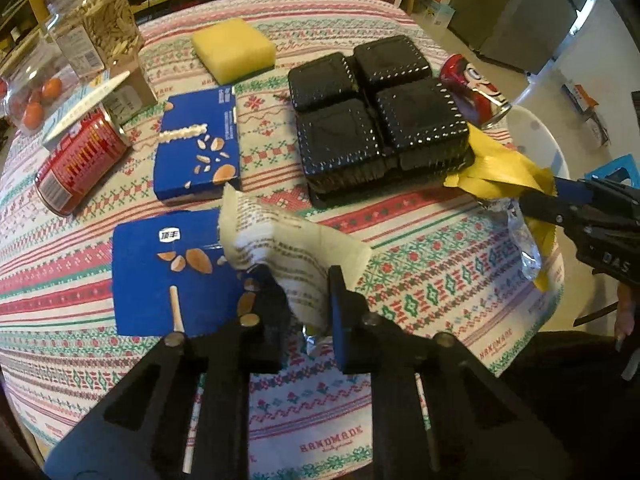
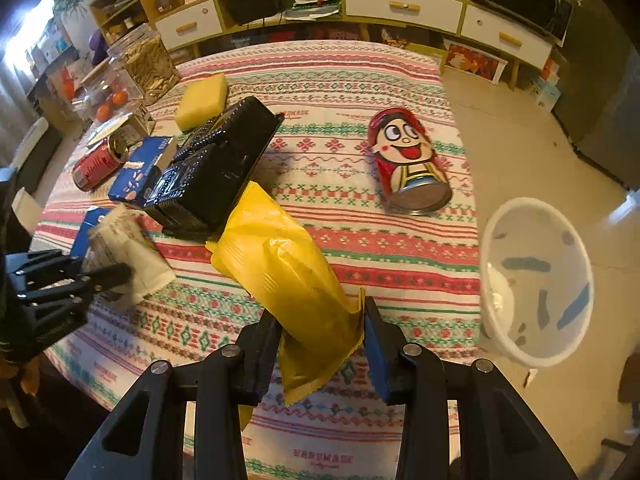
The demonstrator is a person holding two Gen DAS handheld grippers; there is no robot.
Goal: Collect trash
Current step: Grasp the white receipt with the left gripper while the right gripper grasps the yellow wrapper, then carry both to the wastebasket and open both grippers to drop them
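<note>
My left gripper (image 1: 306,300) is shut on a cream printed wrapper (image 1: 288,248) and holds it above the table; the same wrapper (image 2: 124,252) and the left gripper (image 2: 108,276) show at the left of the right wrist view. My right gripper (image 2: 320,332) is shut on a yellow wrapper (image 2: 288,264) near the table's right edge; the left wrist view shows the gripper (image 1: 516,200) and the yellow wrapper (image 1: 504,168) at the right. A white bin (image 2: 536,280) stands on the floor to the right.
On the patterned tablecloth (image 2: 400,248) lie a black lidded tray (image 1: 376,112), two blue boxes (image 1: 198,140) (image 1: 168,268), a red can (image 1: 80,160), a cartoon can (image 2: 412,164) and a yellow sponge (image 1: 234,48). Jars (image 1: 96,28) stand at the far left.
</note>
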